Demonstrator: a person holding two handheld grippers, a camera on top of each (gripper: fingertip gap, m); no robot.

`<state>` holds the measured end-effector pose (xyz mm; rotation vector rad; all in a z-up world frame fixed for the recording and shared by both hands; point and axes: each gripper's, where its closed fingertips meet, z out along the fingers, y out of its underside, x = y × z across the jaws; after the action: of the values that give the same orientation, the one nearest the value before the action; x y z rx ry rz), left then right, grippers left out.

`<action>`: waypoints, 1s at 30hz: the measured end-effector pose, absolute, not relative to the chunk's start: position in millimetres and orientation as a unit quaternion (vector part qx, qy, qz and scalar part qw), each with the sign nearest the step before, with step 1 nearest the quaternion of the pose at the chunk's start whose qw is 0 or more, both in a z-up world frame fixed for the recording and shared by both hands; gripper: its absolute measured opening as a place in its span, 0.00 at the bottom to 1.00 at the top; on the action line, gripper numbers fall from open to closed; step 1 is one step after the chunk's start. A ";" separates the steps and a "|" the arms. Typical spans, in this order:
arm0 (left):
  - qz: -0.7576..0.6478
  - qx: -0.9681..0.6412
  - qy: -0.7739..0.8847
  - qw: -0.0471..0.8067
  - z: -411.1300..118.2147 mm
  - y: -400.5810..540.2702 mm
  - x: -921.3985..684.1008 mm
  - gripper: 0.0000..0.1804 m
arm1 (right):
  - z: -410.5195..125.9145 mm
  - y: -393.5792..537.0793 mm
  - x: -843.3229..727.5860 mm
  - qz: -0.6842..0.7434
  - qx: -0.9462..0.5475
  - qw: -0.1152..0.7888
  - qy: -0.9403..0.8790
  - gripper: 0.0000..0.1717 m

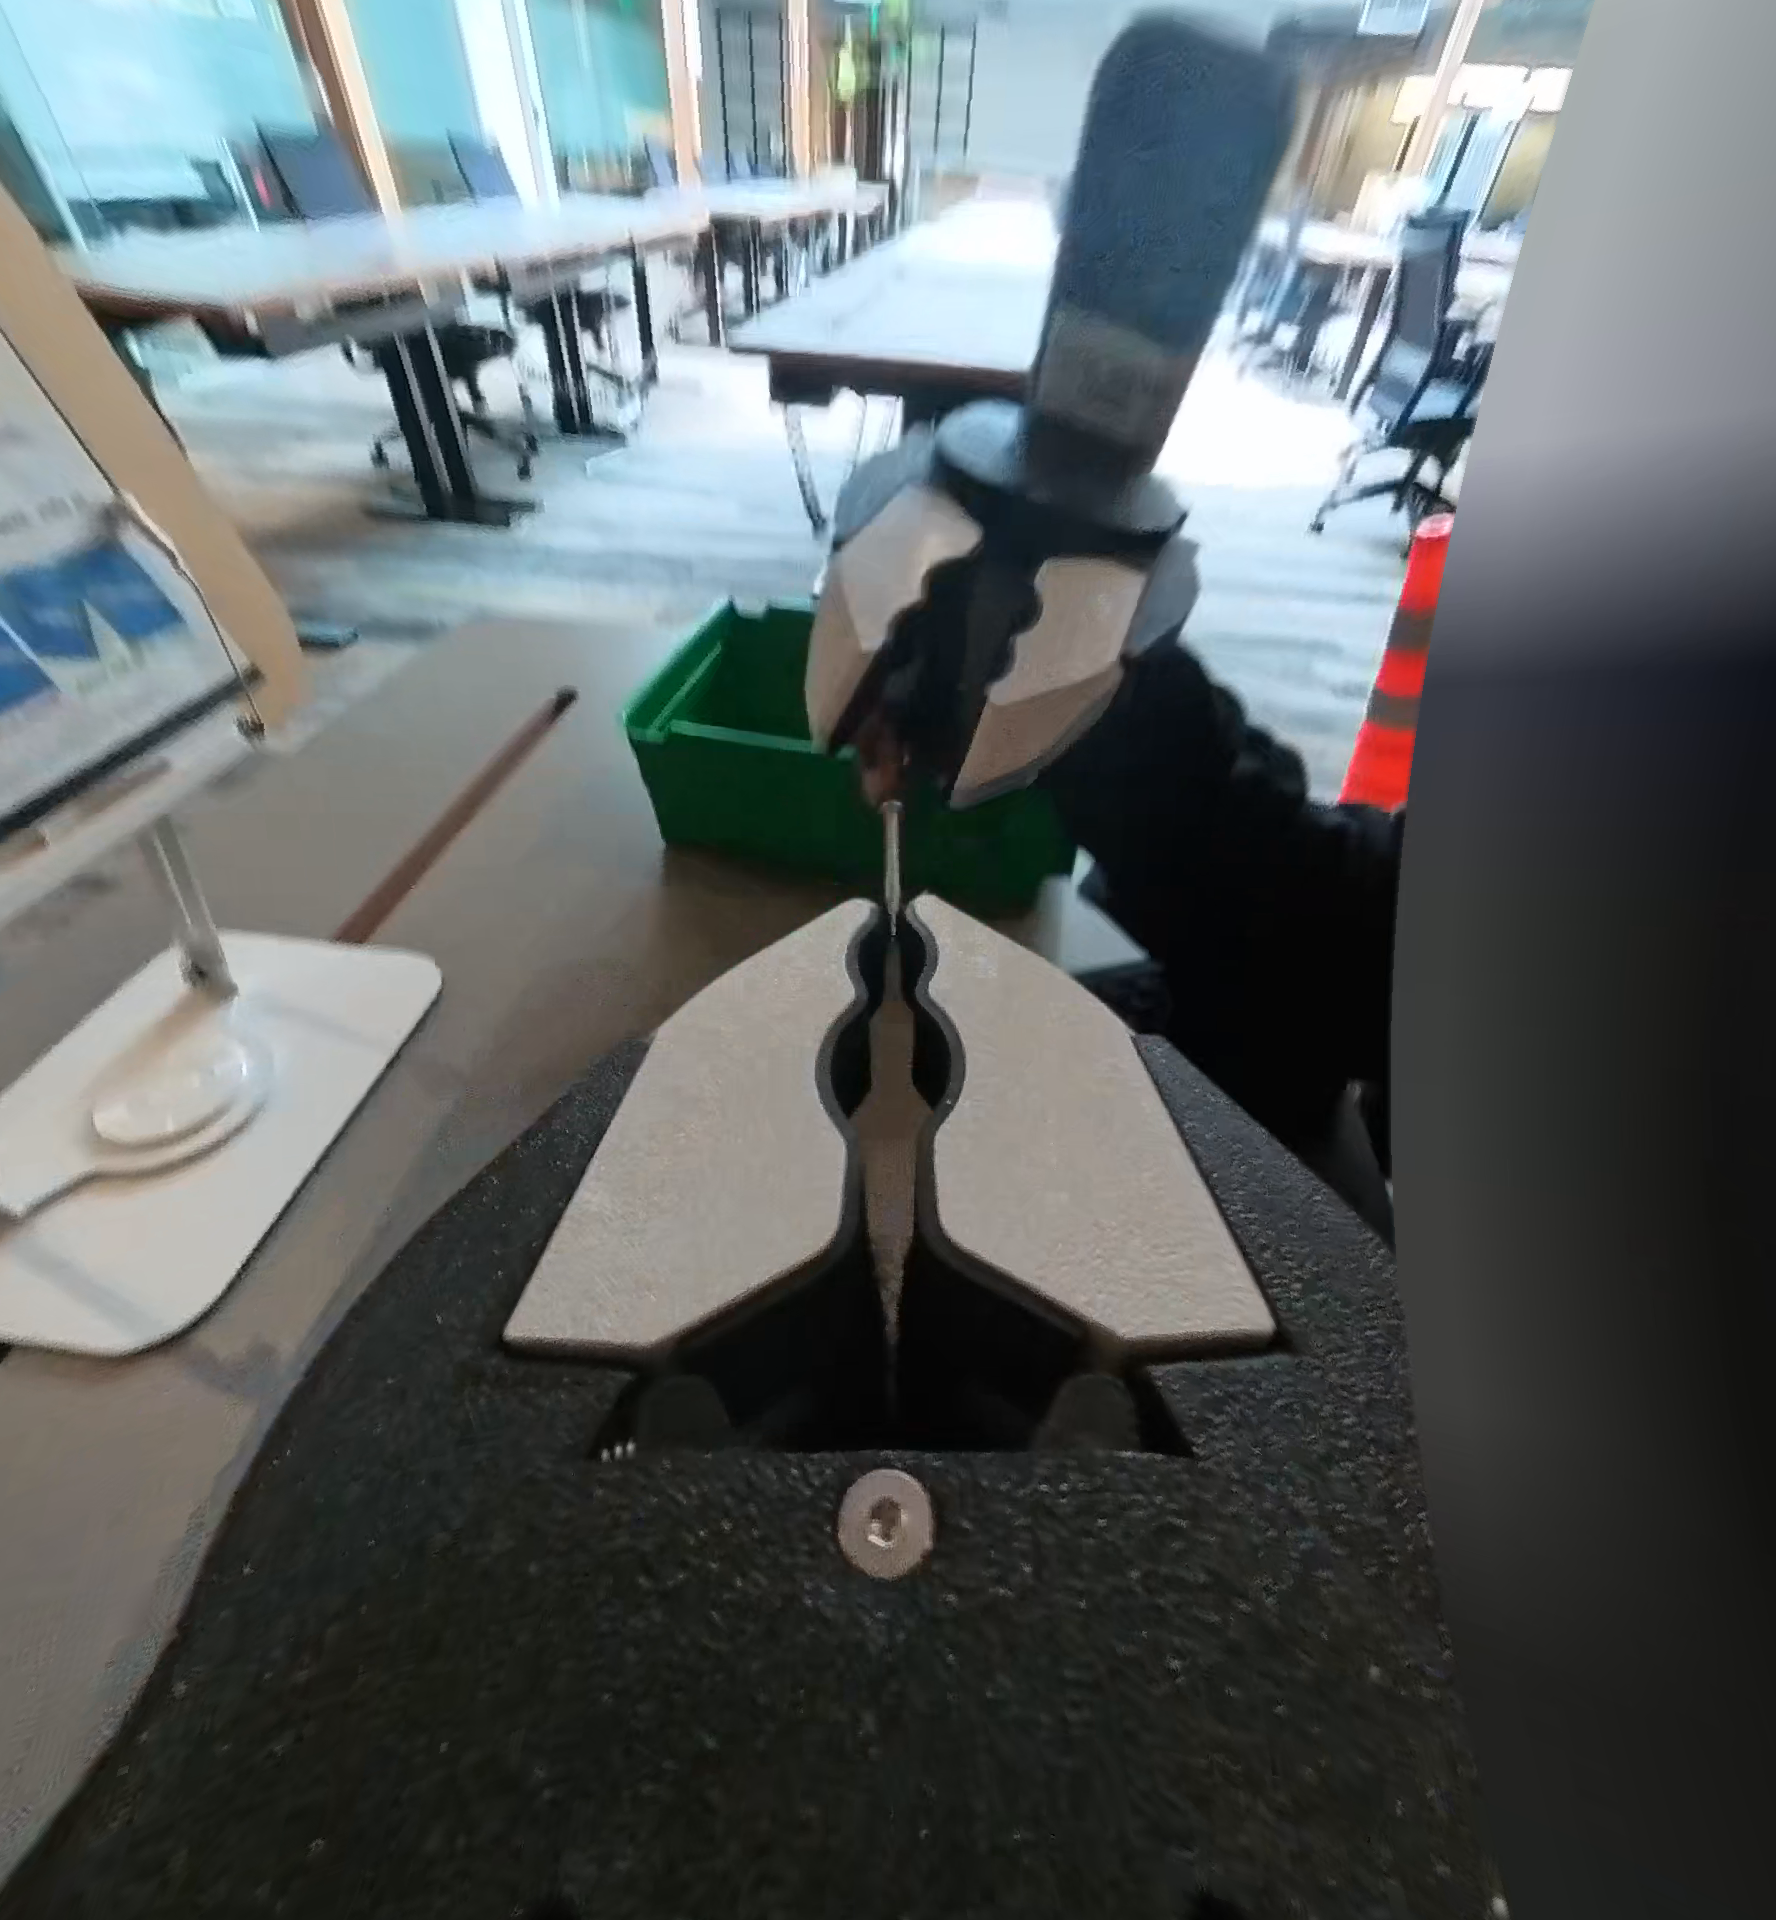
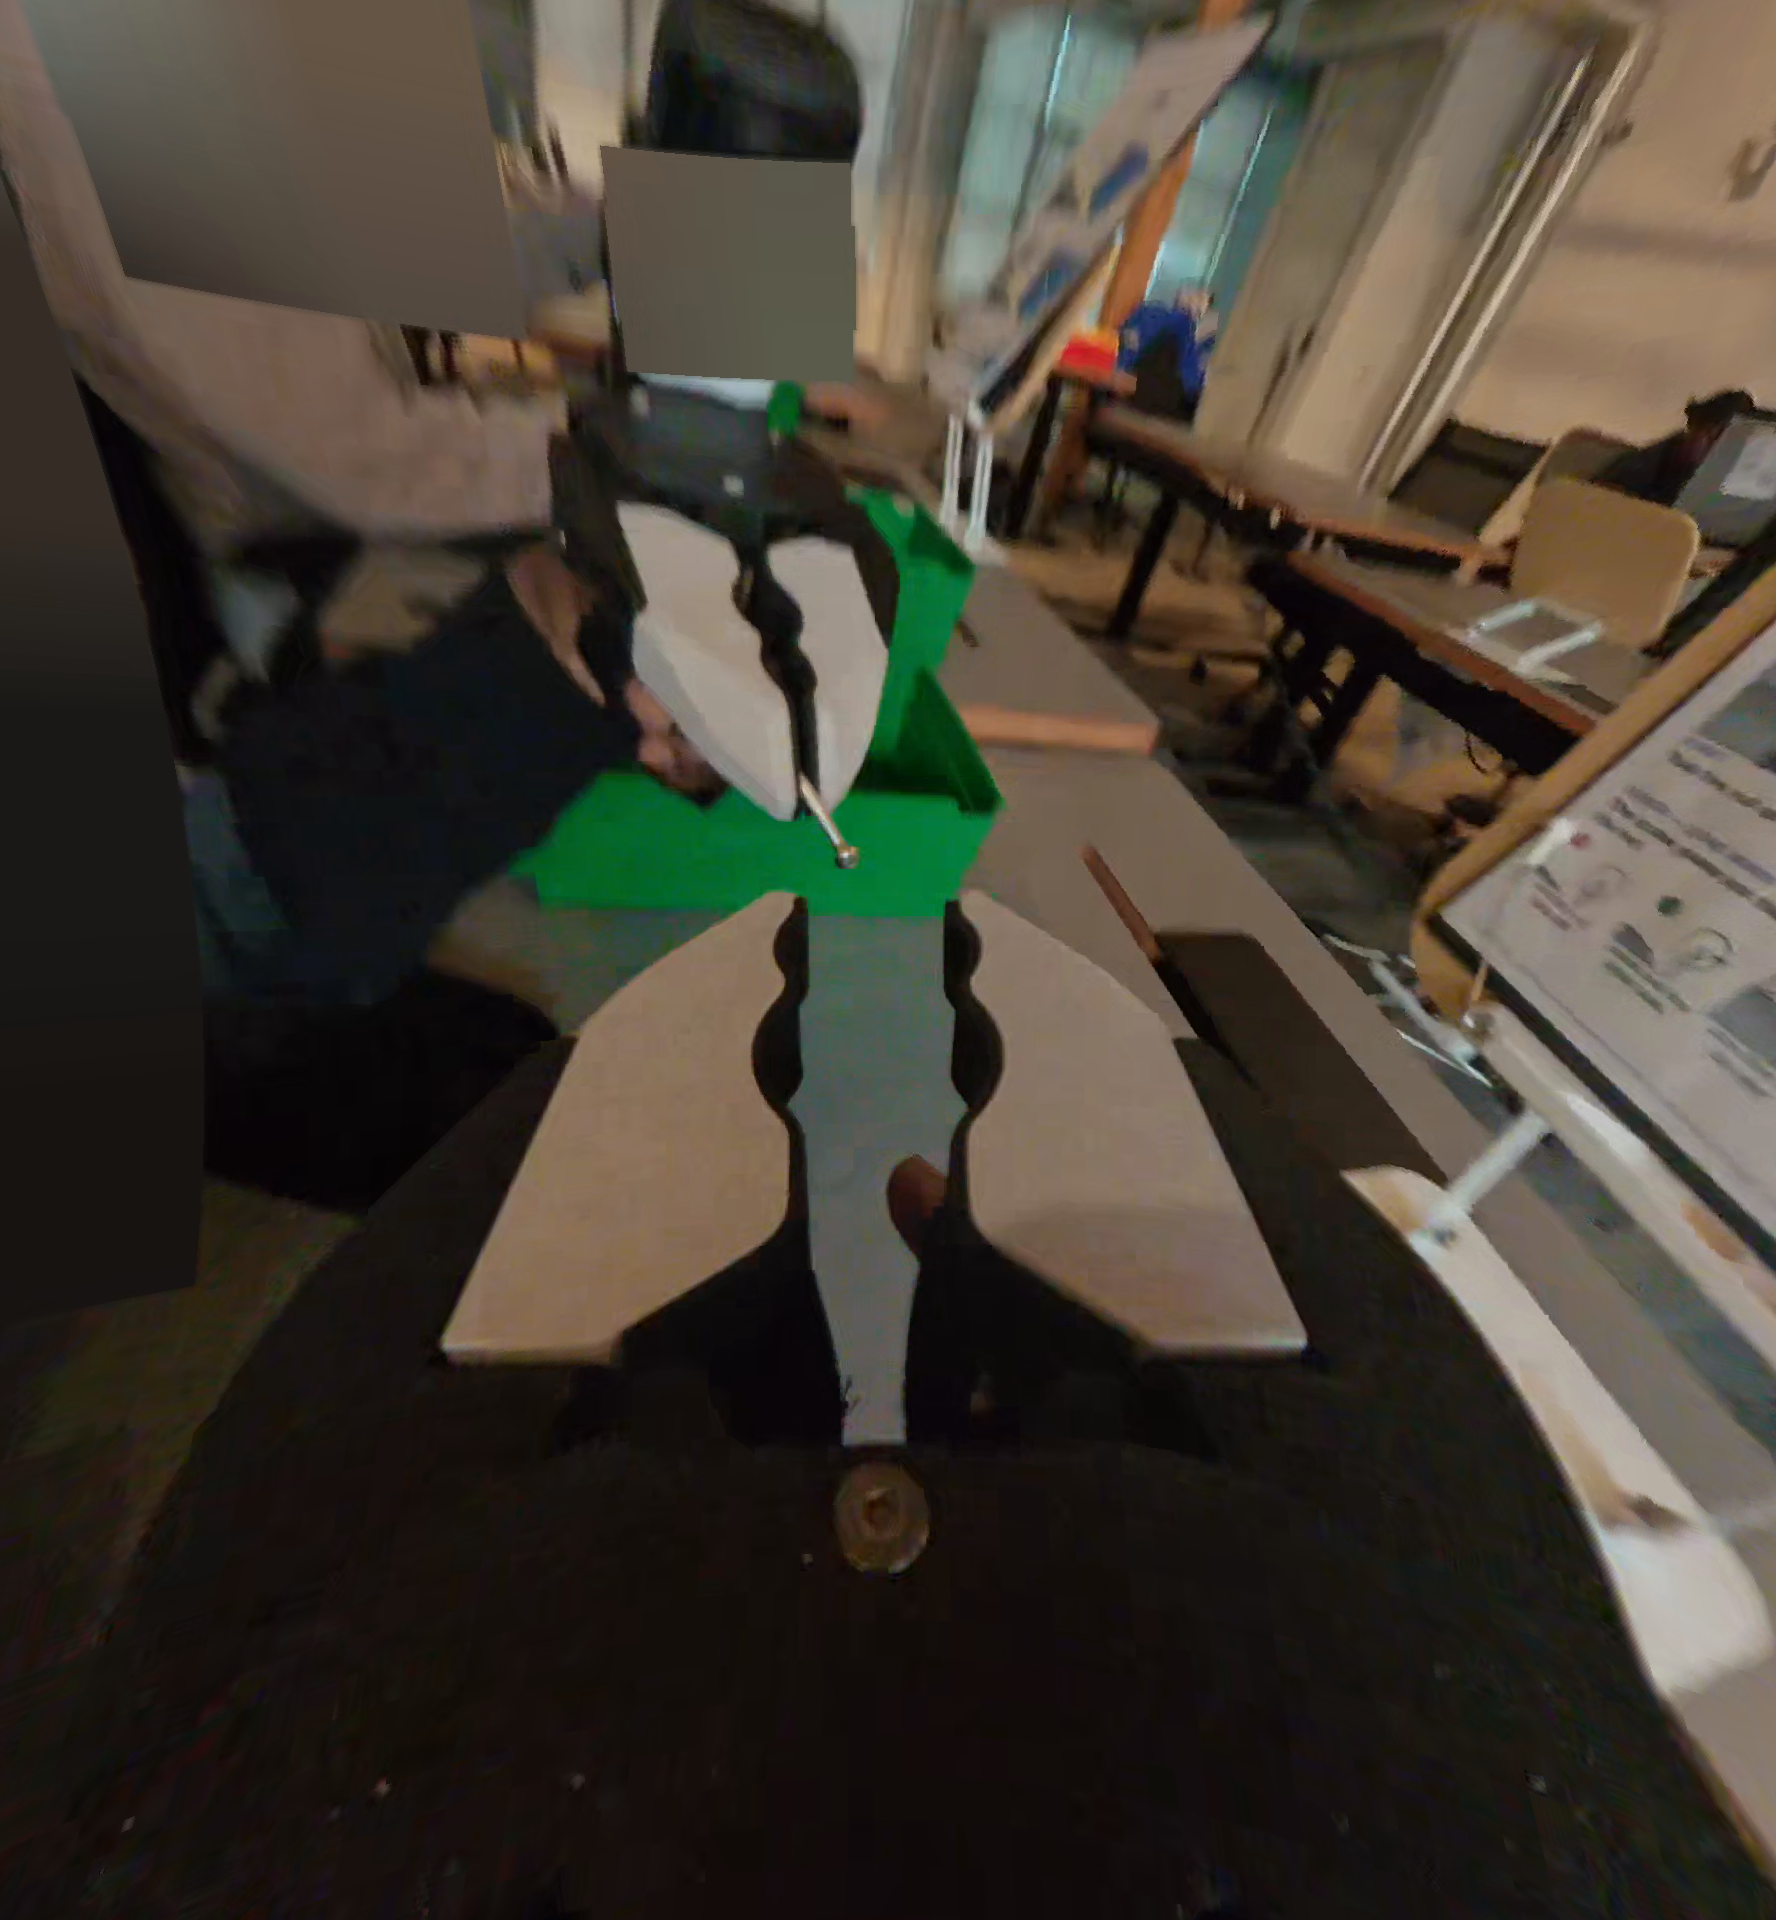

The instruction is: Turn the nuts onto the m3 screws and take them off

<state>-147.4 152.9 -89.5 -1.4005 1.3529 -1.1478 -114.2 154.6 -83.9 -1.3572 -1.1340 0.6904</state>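
My left gripper [image 1: 894, 914] is shut on a thin silver screw [image 1: 893, 852]. The screw sticks straight out past the fingertips, head end forward. The right wrist view also shows the left gripper [image 2: 806, 800] with the screw [image 2: 827, 831] jutting from its tips. My right gripper [image 2: 873, 909] is open, and the grey table shows between its fingers. In the left wrist view the right gripper [image 1: 910, 769] hangs just beyond the screw's head, jaws apart. I see no nut. A green bin [image 1: 749, 769] stands on the table behind both grippers and also shows in the right wrist view [image 2: 718, 862].
A sign holder on a white base [image 1: 188, 1091] stands at the left and shows at the right in the right wrist view [image 2: 1642, 935]. A brown stick [image 1: 468, 810] lies on the table. A person's dark sleeve [image 1: 1227, 831] and an orange cone [image 1: 1403, 675] are at the right. Left tips to right tips: about 4 cm.
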 end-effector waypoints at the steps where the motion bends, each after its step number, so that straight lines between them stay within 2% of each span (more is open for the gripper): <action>1: -0.449 -0.571 0.547 0.417 -96.0 154.3 -148.0 0.01 | -90.5 154.1 -113.1 0.273 -0.589 0.573 -0.500 0.13; 9: -0.411 -0.592 0.592 0.361 -124.9 147.6 -140.8 0.01 | -122.2 150.6 -122.3 0.193 -0.605 0.524 -0.568 0.09; 18: -0.417 -0.584 0.594 0.363 -122.4 145.5 -142.3 0.01 | -121.6 148.4 -129.8 0.214 -0.592 0.526 -0.572 0.02; 22: -0.453 -0.557 0.560 0.413 -97.7 149.4 -141.4 0.02 | -99.3 152.5 -128.6 0.270 -0.574 0.567 -0.525 0.02; 25: -0.492 -0.511 0.513 0.483 -66.9 155.1 -141.5 0.10 | -67.6 155.4 -124.7 0.348 -0.536 0.620 -0.455 0.02; 30: -0.565 -0.445 0.417 0.556 -26.8 161.8 -142.1 0.10 | -36.1 160.3 -123.4 0.458 -0.480 0.661 -0.351 0.02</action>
<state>-142.1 161.8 -26.8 -1.0509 0.9843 -1.3346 -123.4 160.3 -36.1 -1.0859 -0.7945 1.0363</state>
